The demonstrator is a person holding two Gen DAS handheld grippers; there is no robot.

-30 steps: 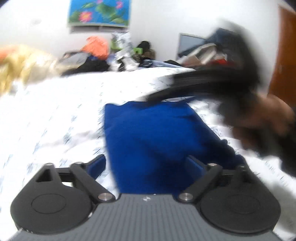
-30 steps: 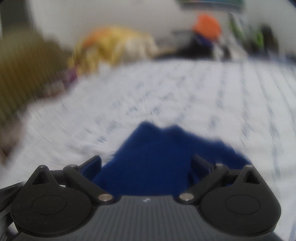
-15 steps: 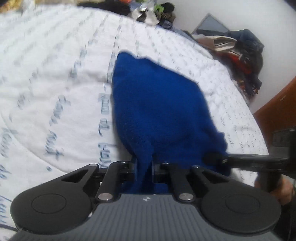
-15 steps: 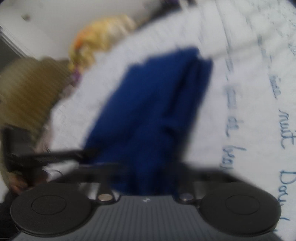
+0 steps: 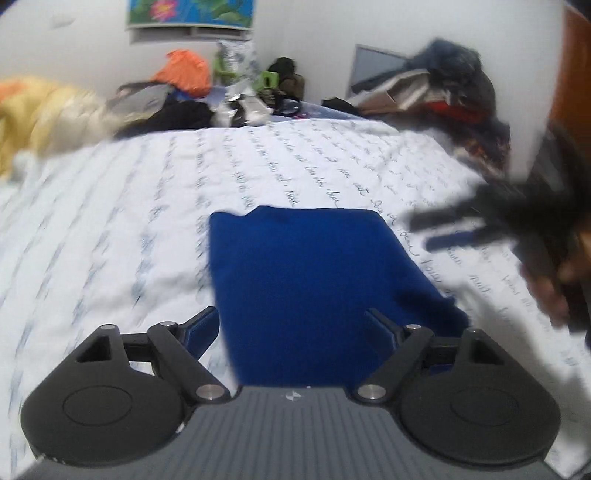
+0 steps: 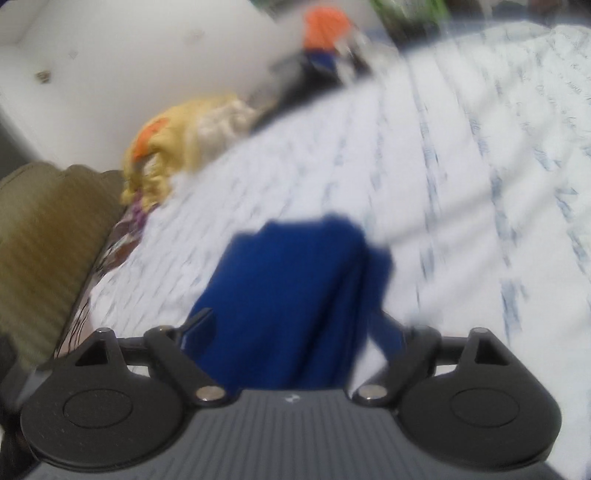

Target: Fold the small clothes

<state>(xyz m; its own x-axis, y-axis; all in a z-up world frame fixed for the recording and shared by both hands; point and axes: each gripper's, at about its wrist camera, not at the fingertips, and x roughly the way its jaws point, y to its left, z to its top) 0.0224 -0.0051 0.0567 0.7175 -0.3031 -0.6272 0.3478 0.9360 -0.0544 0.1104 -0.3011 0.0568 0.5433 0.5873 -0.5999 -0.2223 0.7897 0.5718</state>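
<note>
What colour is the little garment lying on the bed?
Solid deep blue garment; the left wrist view shows it best.

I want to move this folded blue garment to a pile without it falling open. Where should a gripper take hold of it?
Probably at the near edge of the blue garment, coming in low from the left gripper side. Its open jaws already straddle that edge, and the cloth lies flat on the white bedsheet, so pinching all layers there should keep the fold together.

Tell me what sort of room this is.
Most likely a lived-in bedroom: a bed with a white script-printed sheet, heaps of clothes against the wall, and a flower picture above. A folded blue garment lies on the sheet.
</note>
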